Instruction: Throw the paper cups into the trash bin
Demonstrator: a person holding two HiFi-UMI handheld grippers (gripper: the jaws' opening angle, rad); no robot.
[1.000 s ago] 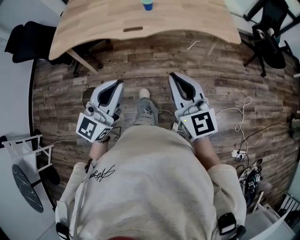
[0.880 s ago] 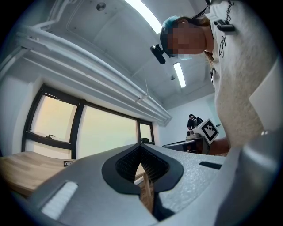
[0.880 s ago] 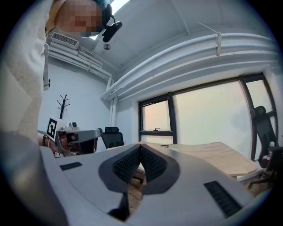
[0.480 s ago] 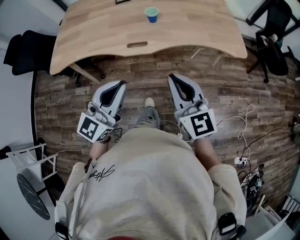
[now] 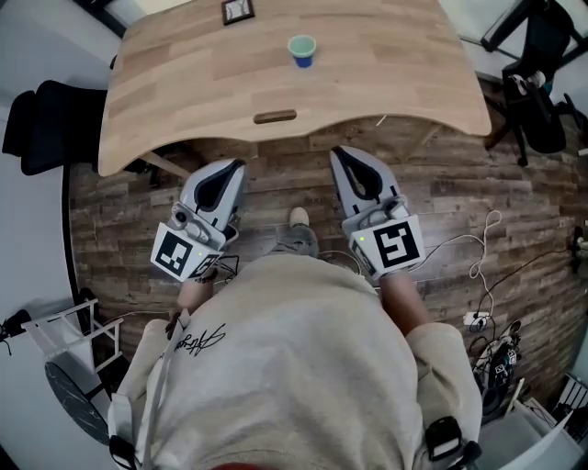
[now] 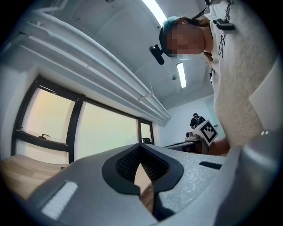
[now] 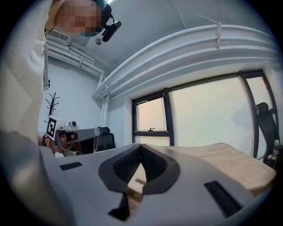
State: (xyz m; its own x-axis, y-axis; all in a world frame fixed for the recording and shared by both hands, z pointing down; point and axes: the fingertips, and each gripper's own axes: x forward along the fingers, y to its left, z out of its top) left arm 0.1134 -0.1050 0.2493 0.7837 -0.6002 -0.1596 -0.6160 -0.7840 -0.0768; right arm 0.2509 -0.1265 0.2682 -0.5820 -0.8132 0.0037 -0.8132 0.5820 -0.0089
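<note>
Blue paper cup [image 5: 300, 50] stands upright, mouth up; left gripper [image 5: 235, 165] and right gripper [image 5: 339, 151] fingers [image 7: 152, 165] closed, empty.

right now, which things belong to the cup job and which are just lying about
Job: paper cup on the table; left gripper, right gripper, both shut, empty. No bin in view.
Lying about: small dark square on the table, office chair, floor cables.
</note>
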